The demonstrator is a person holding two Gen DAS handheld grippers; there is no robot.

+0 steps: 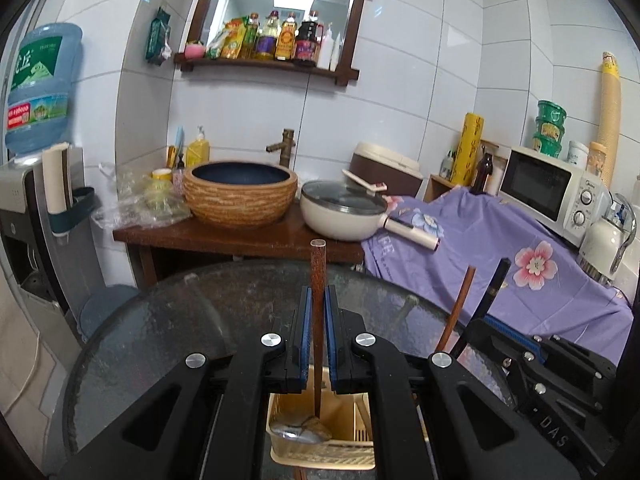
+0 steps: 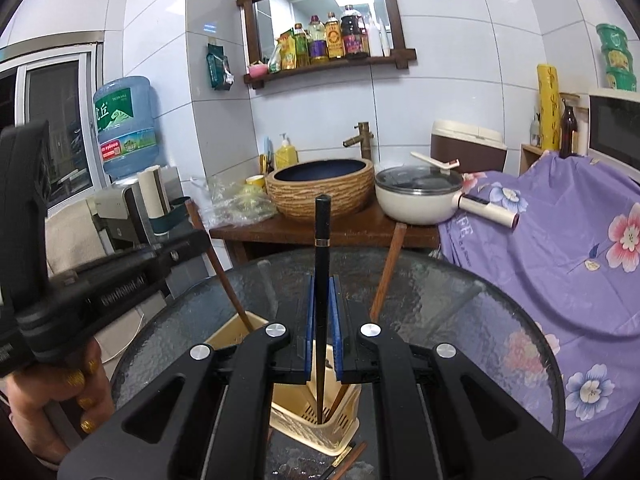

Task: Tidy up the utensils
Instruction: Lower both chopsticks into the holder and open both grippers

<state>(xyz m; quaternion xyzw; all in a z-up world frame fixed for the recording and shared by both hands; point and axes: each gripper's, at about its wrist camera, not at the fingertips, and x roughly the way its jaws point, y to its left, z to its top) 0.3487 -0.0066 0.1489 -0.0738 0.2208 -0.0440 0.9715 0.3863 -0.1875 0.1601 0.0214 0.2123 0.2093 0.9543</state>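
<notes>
Cream holder (image 2: 316, 420); brown spoon handle (image 1: 318, 280); black, possibly gold-banded chopstick (image 2: 321, 240).

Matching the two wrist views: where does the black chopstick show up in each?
Left wrist: black chopstick at right, slanting up from the right gripper, beside a brown stick.
Right wrist: black chopstick dead centre, upright between the right gripper's fingers, tip down in the beige holder.
Shared landmark: the woven basin.
</notes>
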